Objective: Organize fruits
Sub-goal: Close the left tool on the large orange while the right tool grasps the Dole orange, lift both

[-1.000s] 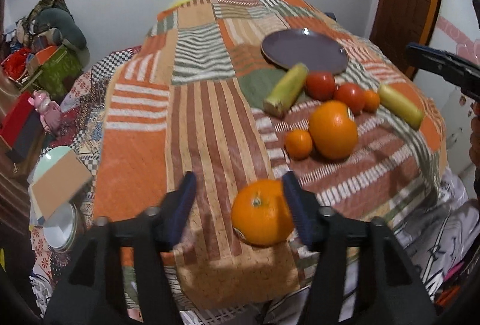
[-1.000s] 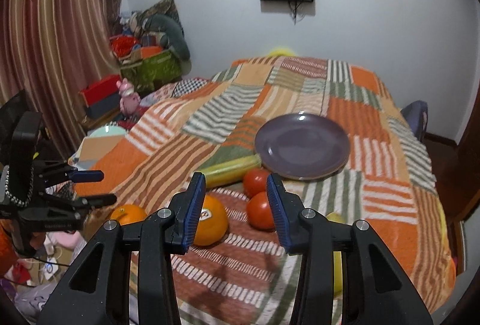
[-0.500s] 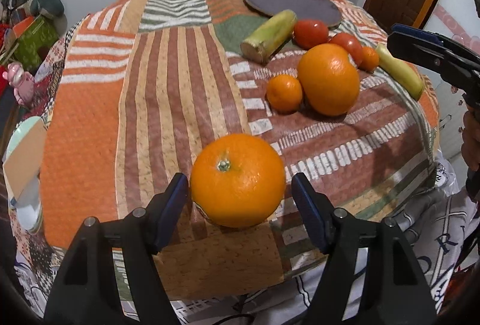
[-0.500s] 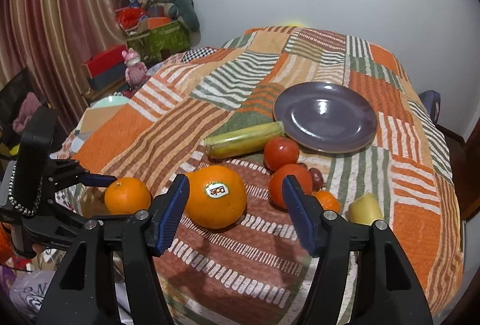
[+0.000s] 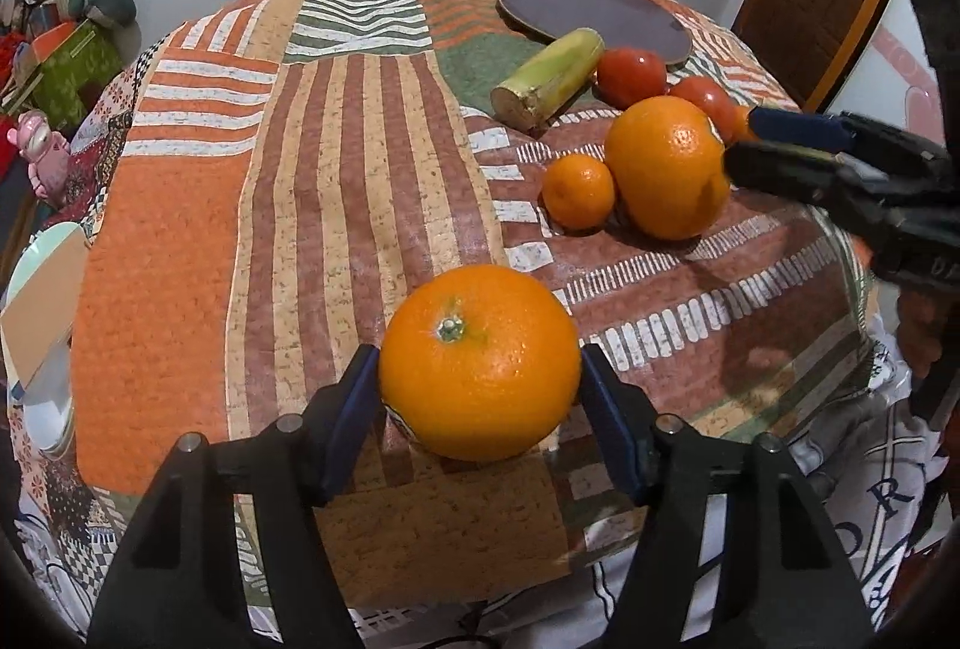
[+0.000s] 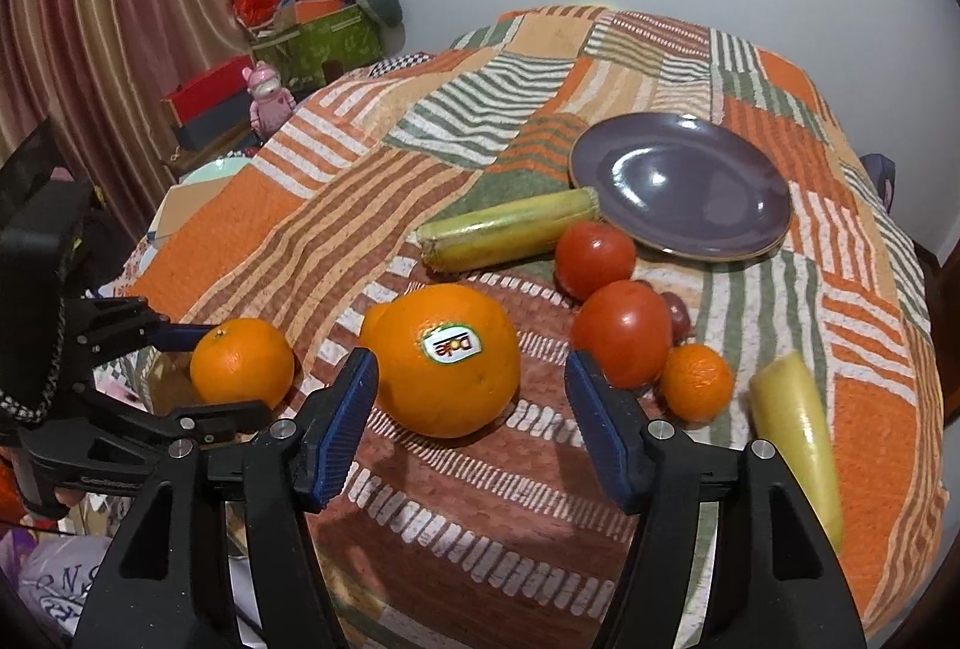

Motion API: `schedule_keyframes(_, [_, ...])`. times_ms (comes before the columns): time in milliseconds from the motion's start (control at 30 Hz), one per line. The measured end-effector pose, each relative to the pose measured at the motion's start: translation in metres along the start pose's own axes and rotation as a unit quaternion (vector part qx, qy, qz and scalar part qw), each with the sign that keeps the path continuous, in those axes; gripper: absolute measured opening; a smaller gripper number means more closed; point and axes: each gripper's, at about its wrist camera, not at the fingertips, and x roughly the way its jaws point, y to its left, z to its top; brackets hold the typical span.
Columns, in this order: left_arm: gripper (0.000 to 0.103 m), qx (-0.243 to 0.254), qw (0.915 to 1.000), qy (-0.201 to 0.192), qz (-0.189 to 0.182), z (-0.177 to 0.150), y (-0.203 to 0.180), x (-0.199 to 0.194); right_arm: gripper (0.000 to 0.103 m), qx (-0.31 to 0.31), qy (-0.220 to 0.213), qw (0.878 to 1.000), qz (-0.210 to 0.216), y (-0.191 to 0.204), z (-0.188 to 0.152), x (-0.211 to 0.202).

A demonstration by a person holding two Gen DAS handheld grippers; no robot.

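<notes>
the left hand-held gripper (image 5: 474,355) points steeply down at the near edge of the patchwork cover (image 5: 180,229). its jaws have just been closing, and the blue pads (image 5: 354,397) now press on both sides of the near orange (image 5: 480,367), which sits on the cover stem up, well apart from the other fruit

the right hand-held gripper (image 6: 468,367) has jaws that have just been opening and stand wide. the stickered orange (image 6: 447,361) lies on the cover between the pads, unclamped, with a clear gap on its right side

a small mandarin (image 5: 579,190) touches the stickered orange. behind them lie two tomatoes (image 6: 594,259), one in front of the other, and a second mandarin (image 6: 696,382) just beside the nearer tomato. a yellow-green stalk (image 6: 510,235) lies with one end at the rim of the purple plate (image 6: 678,181), which holds no fruit. another yellow piece (image 6: 792,433) lies near the right edge
</notes>
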Motion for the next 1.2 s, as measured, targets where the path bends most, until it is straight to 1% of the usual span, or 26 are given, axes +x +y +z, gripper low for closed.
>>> schedule_keyframes(167, [0.065,0.003,0.9997,-0.017,0.016,0.003,0.002,-0.007,0.061,-0.015,0.013,1.000,0.003,0.004,0.001,0.009])
schedule_keyframes(433, [0.065,-0.006,0.9990,-0.042,0.014,0.013,0.006,-0.017,0.062,-0.019,0.033,0.999,0.022,0.007,0.003,0.028])
schedule_keyframes(567, [0.065,-0.012,0.9987,-0.047,0.014,0.017,0.008,-0.018,0.066,-0.030,0.032,0.999,0.014,0.008,0.003,0.033])
schedule_keyframes(767, [0.065,-0.024,0.9984,-0.050,0.013,0.019,0.011,-0.017,0.066,-0.034,0.040,0.999,0.012,0.006,0.004,0.042])
schedule_keyframes(1033, [0.065,-0.027,0.9979,-0.056,0.021,0.024,0.010,-0.021,0.063,-0.002,0.027,0.999,0.033,-0.004,0.003,0.036])
schedule_keyframes(1200, [0.065,-0.029,0.9967,-0.072,0.026,0.033,0.008,-0.029,0.063,0.006,0.008,0.999,0.031,-0.007,0.007,0.021])
